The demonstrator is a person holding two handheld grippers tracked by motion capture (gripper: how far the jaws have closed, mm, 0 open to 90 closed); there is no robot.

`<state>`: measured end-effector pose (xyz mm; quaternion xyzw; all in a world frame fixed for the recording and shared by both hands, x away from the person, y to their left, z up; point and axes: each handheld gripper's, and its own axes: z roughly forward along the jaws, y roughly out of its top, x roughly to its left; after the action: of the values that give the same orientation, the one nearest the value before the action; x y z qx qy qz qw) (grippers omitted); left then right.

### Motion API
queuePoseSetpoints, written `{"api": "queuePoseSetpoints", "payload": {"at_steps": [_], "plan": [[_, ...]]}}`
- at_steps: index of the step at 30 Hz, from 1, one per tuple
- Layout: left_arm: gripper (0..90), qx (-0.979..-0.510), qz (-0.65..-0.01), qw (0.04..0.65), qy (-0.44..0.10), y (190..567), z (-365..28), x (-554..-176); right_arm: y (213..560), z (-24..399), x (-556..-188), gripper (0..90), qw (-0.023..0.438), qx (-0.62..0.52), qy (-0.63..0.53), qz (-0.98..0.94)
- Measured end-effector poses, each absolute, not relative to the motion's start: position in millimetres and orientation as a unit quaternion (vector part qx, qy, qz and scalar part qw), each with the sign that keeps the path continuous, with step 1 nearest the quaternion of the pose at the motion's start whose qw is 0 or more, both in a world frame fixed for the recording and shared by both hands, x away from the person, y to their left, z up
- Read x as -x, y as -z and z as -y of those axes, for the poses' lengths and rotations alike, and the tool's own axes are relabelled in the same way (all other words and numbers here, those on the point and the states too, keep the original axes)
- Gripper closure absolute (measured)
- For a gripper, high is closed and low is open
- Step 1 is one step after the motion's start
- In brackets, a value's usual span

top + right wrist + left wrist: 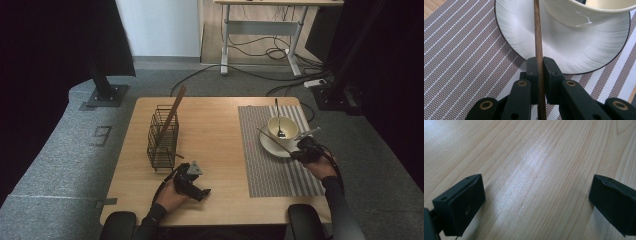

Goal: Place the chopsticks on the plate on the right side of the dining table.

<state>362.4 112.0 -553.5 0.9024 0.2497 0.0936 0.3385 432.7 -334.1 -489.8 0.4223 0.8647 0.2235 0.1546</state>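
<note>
While the left claw (202, 192) rests low over the bare wooden table (215, 130) with its jaws spread wide apart and nothing between them, the right claw (541, 65) is clamped on a thin brown wooden stick (537, 37) that runs up across the white plate (519, 37). On the plate stands a cream bowl (283, 128) with a dark utensil (277, 117) in it, both set on the striped placemat (270, 170) at the right side of the table. Near the left side stands a dark wire basket (162, 142) holding another wooden stick (172, 115) tilted to the right.
</note>
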Motion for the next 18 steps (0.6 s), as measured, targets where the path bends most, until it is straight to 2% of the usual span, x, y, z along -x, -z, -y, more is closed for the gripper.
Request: {"api": "queuePoseSetpoints", "payload": {"at_steps": [18], "plan": [[0.2, -0.902, -0.250, 0.338, -0.094, 553.5, -112.0, -362.4, 496.9, 341.9, -442.1, 77.3, 0.166, -0.435, -0.217, -0.858]]}}
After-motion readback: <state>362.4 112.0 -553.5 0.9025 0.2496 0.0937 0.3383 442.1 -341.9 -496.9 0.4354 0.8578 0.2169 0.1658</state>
